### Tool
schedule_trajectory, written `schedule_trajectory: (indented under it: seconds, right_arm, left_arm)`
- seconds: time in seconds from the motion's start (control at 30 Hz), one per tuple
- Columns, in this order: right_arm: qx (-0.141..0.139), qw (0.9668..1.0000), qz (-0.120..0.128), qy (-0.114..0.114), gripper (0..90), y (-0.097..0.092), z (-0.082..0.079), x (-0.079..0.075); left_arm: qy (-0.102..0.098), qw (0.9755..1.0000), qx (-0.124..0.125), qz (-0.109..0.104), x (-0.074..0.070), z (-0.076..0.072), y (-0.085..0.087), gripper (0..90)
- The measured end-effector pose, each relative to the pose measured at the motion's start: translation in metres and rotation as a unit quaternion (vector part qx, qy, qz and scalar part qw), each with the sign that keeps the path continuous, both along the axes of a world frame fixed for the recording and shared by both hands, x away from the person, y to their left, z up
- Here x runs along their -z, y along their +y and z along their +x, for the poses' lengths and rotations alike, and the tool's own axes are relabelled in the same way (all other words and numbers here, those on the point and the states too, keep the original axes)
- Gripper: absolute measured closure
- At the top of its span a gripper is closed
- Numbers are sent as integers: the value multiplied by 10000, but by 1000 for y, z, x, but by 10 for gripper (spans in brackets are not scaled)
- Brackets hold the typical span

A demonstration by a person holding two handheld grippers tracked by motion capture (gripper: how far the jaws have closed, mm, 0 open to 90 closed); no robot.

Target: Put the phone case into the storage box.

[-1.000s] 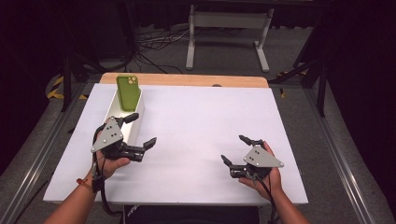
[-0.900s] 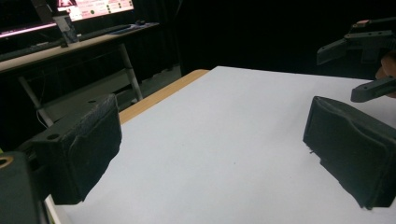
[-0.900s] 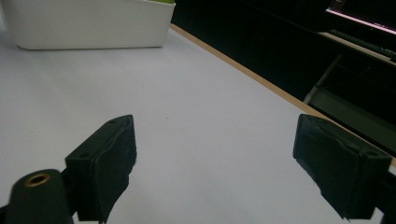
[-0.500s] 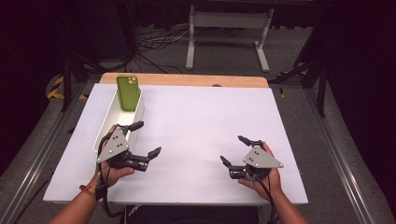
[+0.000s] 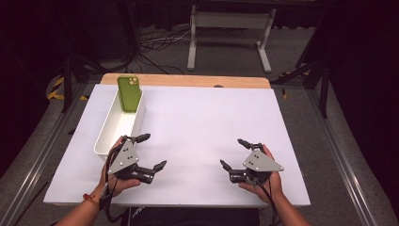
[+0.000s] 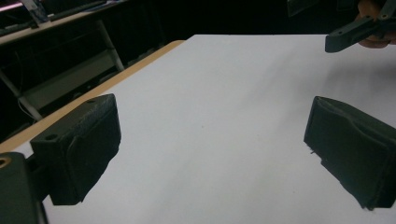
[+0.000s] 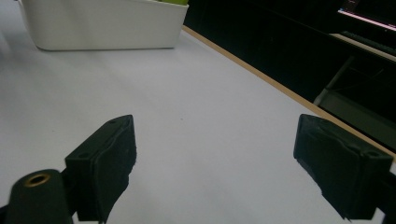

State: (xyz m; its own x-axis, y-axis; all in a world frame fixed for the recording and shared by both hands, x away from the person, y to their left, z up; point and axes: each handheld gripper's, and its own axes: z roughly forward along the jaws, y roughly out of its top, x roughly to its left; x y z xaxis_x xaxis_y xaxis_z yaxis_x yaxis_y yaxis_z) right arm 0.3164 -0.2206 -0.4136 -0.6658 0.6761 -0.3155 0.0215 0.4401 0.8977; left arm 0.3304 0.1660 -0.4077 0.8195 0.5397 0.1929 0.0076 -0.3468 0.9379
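A green phone (image 5: 129, 93) stands on end, leaning in the far end of a long white bin (image 5: 112, 136) at the table's left. My left gripper (image 5: 153, 151) hovers open just to the right of the bin's near end, with nothing between its jaws. In the left gripper view its pads (image 6: 77, 149) frame bare white tabletop. My right gripper (image 5: 231, 152) is open and holds nothing over the table's near right part. In the right gripper view the bin (image 7: 102, 23) lies far ahead, and a sliver of the phone (image 7: 175, 2) shows above its rim.
The white table top (image 5: 202, 122) has a wooden strip (image 5: 188, 81) along its far edge. A metal stand (image 5: 228, 28) and cables lie on the floor beyond. The right gripper's jaw tip (image 6: 355, 30) reaches into the left gripper view at top right.
My left gripper has drawn back toward the near edge and a little to the right, away from the bin's side. The right gripper has barely moved.
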Motion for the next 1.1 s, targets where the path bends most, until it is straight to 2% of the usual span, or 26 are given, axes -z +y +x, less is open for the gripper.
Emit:
schedule_trajectory:
  seconds: [0.13,0.2,0.4,0.53,0.6,0.73,0.77,0.83,0.87,1.1]
  right_arm:
    - [2,10000,15,-15,136,-1,-1,0]
    - [22,10000,50,4,134,-1,-1,0]
    - [34,10000,79,20,126,0,-4,0]
    - [1,10000,50,-33,124,1,-5,1]
    - [-1,10000,57,-24,124,1,-5,2]
    - [-14,10000,71,-19,124,1,-6,2]
    - [-26,10000,79,-16,124,1,-6,2]
    - [-56,10000,41,-19,124,3,-7,3]
    - [-69,10000,34,-18,124,3,-7,3]
    - [-89,9999,-64,-4,124,8,-7,5]
  left_arm:
    - [68,10000,20,24,7,-2,-1,40]
    - [170,9999,23,19,12,-3,0,38]
    - [310,9995,57,48,23,-5,6,36]
    - [368,9992,31,181,29,-4,12,36]
    - [380,9992,3,97,30,-4,13,37]
    - [396,9992,-37,106,29,-2,16,37]
    - [397,9992,-72,18,29,-3,16,37]
    - [382,9992,-65,44,27,-3,18,37]
    - [392,9992,-71,-26,27,-3,18,37]
    - [350,9994,-9,-11,26,-6,19,38]
